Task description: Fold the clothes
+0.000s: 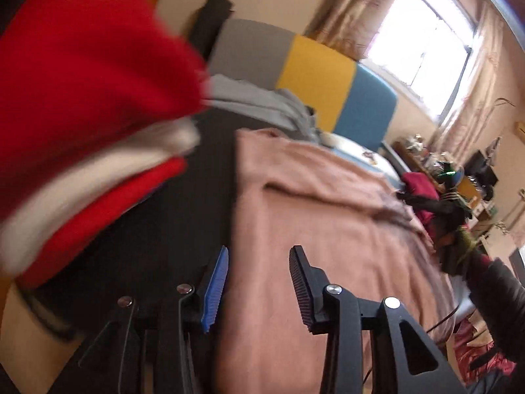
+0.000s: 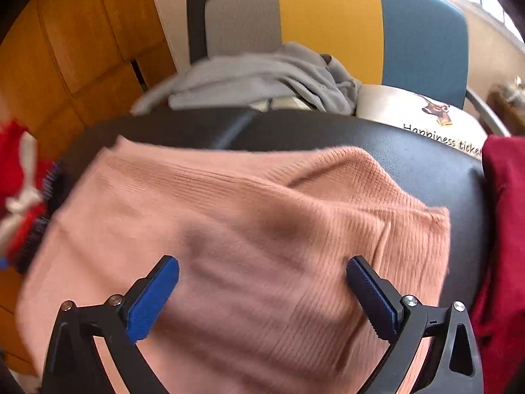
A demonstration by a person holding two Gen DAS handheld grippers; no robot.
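blur hides most of red garment (image 1: 82, 75) beside pink sweater (image 2: 249, 229).

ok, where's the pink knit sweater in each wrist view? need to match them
Left wrist: pink sweater fills centre to lower right, spread on the black surface.
Right wrist: pink sweater fills the centre and bottom, under the open right gripper.
Shared landmark: grey, yellow and blue headboard behind it.

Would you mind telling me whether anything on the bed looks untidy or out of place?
The pink sweater lies fairly flat on the black surface, but the grey garment behind it is crumpled in a heap against the headboard, unfolded.
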